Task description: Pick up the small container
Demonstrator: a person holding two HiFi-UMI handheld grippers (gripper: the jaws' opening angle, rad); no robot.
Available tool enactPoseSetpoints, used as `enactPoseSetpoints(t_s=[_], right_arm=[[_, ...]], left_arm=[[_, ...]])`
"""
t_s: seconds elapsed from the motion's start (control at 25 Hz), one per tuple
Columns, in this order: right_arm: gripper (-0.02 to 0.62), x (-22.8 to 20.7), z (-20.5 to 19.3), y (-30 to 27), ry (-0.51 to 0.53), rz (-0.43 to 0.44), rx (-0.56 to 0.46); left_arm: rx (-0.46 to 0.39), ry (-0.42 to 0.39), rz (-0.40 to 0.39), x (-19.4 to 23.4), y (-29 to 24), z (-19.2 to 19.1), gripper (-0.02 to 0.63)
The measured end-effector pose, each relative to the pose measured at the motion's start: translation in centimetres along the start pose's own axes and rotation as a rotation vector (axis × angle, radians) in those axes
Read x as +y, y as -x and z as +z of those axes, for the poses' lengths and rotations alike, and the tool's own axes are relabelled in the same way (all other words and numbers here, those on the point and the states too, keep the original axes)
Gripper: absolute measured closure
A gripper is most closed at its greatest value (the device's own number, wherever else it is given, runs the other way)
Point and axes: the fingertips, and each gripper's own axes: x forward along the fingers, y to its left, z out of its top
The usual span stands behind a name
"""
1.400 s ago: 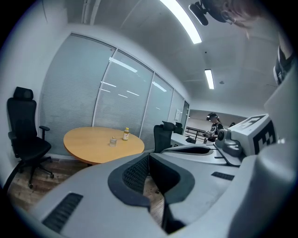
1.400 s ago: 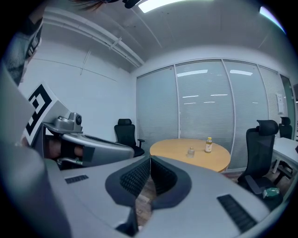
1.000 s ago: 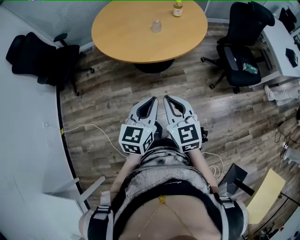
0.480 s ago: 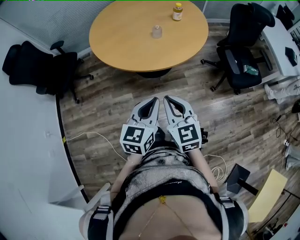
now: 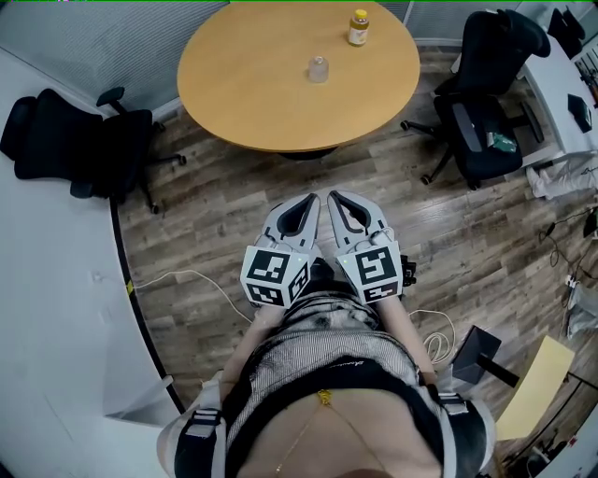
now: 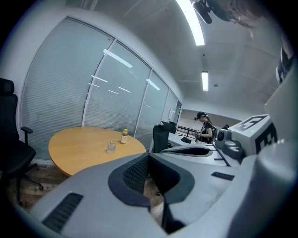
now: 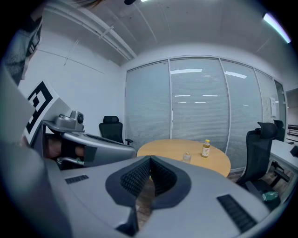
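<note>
A small clear container (image 5: 319,69) stands near the middle of the round wooden table (image 5: 243,84), also visible as a small clear container (image 6: 111,148) and a small clear container (image 7: 186,157). Both grippers are held side by side in front of the person's body, well short of the table. My left gripper (image 5: 308,201) is shut with nothing in it, its jaws meeting (image 6: 148,155). My right gripper (image 5: 334,198) is shut and empty too (image 7: 150,160).
A yellow bottle (image 5: 358,27) stands at the table's far edge. Black office chairs sit at the left (image 5: 65,131) and right (image 5: 486,103) of the table. A white cable (image 5: 187,277) lies on the wood floor. A person (image 6: 203,126) stands far off by the desks.
The table and container have slid lower in the head view, so both grippers have come nearer to the table. Both stay shut and side by side.
</note>
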Motion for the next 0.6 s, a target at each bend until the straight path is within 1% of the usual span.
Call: enactPoseSetpoints(t_s=[0.2, 0.4, 0.6], right_arm=[[0.575, 0.7, 0.5, -1.9, 0.005, -0.009, -0.002], [0.574, 1.4, 0.6, -3.5, 0.032, -0.031, 0.007], [0.574, 1.5, 0.2, -4.3, 0.027, -0.048, 0.032]], left_arm=[[0.001, -0.007, -0.015, 1.7, 0.1, 0.4, 0.586], [-0.001, -0.009, -0.041, 3.3, 0.4, 0.5, 0.586], [0.012, -0.005, -0.058, 3.9, 0.1, 0.4, 0.586]])
